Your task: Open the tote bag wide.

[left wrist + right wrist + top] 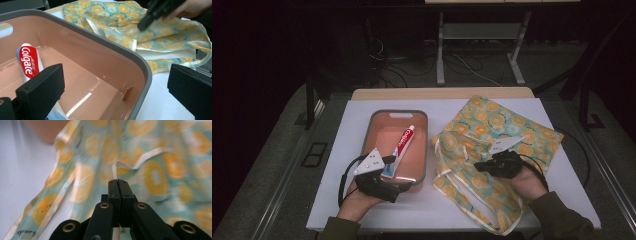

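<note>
The right gripper pinches the bag near the table's right edge, the left gripper spread; thin cloth may slip out.

The room is dim. A white table with a pale wooden far edge stands on grey carpet. Beyond it, a desk's white metal legs rise among tangled cables; the walls are lost in darkness.
</note>
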Demonstrator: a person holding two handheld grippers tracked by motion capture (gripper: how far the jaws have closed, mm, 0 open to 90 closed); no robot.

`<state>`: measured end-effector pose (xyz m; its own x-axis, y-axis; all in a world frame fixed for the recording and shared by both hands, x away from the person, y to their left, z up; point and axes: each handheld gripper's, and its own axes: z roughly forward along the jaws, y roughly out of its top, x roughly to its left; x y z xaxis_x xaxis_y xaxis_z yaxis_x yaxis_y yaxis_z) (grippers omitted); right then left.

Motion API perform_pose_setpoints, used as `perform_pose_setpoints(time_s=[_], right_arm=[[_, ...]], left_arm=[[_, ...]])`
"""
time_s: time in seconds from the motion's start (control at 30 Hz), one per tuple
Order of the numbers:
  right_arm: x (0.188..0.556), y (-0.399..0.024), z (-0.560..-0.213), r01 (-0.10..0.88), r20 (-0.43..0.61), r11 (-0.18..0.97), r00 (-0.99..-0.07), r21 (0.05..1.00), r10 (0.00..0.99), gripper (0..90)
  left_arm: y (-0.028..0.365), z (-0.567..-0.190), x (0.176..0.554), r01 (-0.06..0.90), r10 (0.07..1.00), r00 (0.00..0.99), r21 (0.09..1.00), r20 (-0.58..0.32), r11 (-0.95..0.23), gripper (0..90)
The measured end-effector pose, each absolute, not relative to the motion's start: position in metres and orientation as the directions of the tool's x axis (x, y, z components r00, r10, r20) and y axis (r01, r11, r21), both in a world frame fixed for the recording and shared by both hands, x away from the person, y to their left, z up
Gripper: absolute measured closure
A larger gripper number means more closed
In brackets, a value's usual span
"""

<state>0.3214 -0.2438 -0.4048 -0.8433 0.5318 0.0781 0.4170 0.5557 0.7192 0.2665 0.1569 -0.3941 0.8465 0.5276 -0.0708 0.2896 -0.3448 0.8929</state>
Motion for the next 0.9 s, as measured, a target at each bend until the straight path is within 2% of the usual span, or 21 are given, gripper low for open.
perform_pose_setpoints(time_s=[0.37, 0.9], right_arm=[[0.353, -0.298, -0.388, 0.466, 0.085, 0.358, -0.695, 0.809, 0.714, 89.8], [0.356, -0.301, -0.388, 0.463, 0.083, 0.346, -0.686, 0.817, 0.723, 89.7]], left_arm=[[0.157, -0.392, 0.268, 0.294, 0.533, 0.843, 0.892, -0.072, -0.345, 0.0], [0.160, -0.364, 0.283, 0.280, 0.543, 0.838, 0.900, -0.059, -0.334, 0.0]])
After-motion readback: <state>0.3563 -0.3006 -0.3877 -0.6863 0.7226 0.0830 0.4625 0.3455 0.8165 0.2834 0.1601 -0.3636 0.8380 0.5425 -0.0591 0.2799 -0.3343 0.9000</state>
